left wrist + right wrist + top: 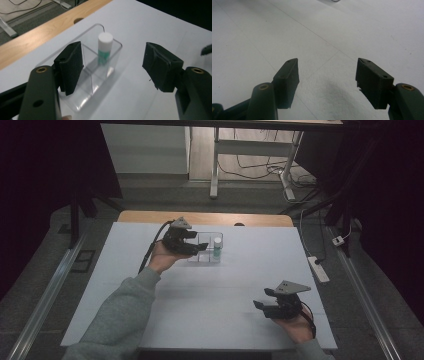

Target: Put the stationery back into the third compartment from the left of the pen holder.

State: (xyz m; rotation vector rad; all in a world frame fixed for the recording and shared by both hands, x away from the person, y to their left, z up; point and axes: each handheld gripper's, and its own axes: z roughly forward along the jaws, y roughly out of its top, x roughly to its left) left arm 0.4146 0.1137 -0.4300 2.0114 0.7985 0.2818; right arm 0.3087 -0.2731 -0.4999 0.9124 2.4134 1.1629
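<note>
A clear plastic box (209, 240) with divided compartments stands at the far middle of the white table top (225, 285). In its right-hand compartment a small bottle (217, 248) with a white cap and a green label stands upright. My left gripper (196, 241) is open at the box's left side. In the left gripper view the bottle (105, 47) stands ahead inside the box (100, 75); the left jaw overlaps the box wall, and the gripper (115, 65) holds nothing. My right gripper (264, 298) hovers open near the front right; in its own view the gripper (327, 75) is over bare table.
A wooden strip (205, 217) with a hole (78, 20) runs along the table's far edge. On the floor to the right lie a power strip (318, 268) and cables. Desk legs (215, 165) stand beyond the table. The tip of the other gripper (206, 49) shows far right.
</note>
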